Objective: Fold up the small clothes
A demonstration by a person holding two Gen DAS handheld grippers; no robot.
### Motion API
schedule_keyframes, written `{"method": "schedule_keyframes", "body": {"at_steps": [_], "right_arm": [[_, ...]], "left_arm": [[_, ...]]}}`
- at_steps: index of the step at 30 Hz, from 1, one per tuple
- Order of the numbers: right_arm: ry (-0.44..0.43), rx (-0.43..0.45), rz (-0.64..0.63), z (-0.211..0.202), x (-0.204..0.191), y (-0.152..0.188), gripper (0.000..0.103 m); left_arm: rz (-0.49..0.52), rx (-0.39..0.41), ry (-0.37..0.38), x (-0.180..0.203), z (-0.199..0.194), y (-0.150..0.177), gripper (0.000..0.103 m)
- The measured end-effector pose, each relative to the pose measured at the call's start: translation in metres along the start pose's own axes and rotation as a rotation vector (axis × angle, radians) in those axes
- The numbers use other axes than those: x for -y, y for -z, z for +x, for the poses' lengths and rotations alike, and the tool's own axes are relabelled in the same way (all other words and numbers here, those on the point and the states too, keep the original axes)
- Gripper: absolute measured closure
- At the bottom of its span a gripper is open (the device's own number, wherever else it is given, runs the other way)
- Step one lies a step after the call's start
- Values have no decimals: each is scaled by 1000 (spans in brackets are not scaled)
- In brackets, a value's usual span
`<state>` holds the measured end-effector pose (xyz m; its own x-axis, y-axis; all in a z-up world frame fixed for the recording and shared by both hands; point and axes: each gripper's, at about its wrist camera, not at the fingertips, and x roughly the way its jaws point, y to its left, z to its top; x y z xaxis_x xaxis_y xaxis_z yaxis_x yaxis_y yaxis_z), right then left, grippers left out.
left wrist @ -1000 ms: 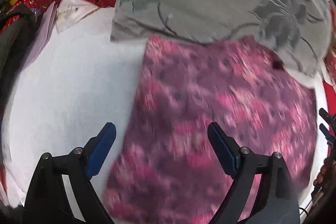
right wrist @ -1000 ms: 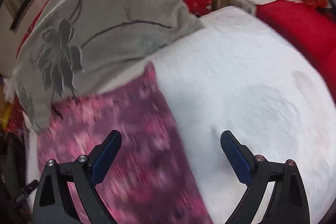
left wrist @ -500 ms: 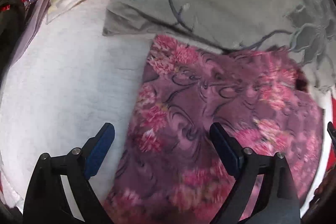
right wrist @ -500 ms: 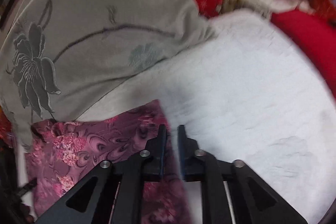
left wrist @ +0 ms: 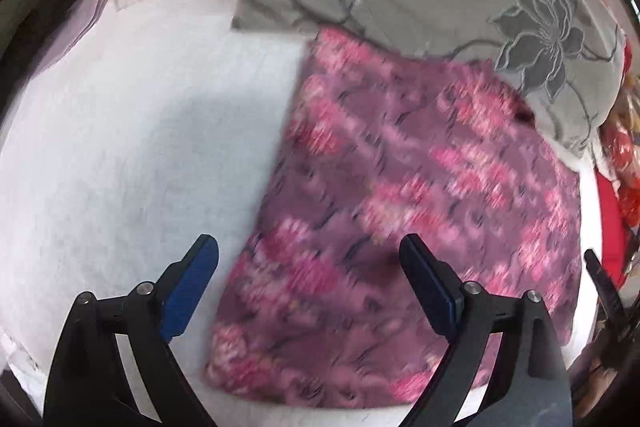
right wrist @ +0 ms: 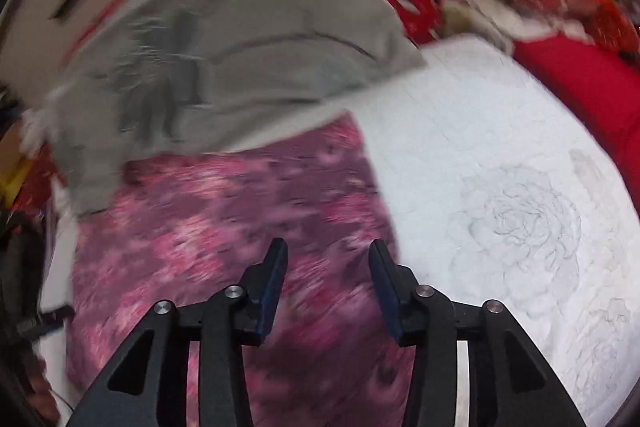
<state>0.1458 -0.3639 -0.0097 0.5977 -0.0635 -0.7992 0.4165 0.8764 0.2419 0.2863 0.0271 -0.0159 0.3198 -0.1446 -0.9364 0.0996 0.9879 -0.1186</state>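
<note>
Left wrist view: the left tool (left wrist: pixel 308 281) hangs with its blue pads wide apart and nothing between them, straddling the near left edge of a purple and pink flowered cloth (left wrist: pixel 420 211) lying flat on a white bedcover (left wrist: pixel 132 147). Right wrist view: the right tool (right wrist: pixel 328 285), jaws half apart and just reopened, holds nothing above the cloth's right part. Beyond lies a grey flower-printed pillow (right wrist: pixel 240 39).

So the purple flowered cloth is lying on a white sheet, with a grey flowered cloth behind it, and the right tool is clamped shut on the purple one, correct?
Not quite. In the right wrist view the right tool stands open above the purple flowered cloth, its jaws having just opened, with nothing pinched between them. The white sheet and grey flowered cloth are as you say.
</note>
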Motion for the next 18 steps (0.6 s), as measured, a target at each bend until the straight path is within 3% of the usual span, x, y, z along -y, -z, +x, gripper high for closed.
{"method": "schedule_keyframes", "body": {"at_steps": [1, 3, 6, 10, 16, 18], "right_arm": [[12, -28, -25, 4, -5, 9, 38], [66, -139, -69, 23, -13, 26, 34], [151, -89, -124, 7, -35, 32, 34], [8, -54, -196, -20, -88, 47, 34], [-167, -90, -613, -28, -217, 112, 35], [-199, -80, -756, -31, -257, 143, 35]], "left_arm": [[18, -34, -11, 2, 8, 4, 10], [49, -100, -1, 0, 16, 10, 10], [3, -92, 45, -23, 2, 7, 10], [-61, -124, 76, -62, -6, -8, 10], [-118, -146, 89, -114, -6, -24, 10], [-124, -159, 92, -120, -9, -16, 10]]}}
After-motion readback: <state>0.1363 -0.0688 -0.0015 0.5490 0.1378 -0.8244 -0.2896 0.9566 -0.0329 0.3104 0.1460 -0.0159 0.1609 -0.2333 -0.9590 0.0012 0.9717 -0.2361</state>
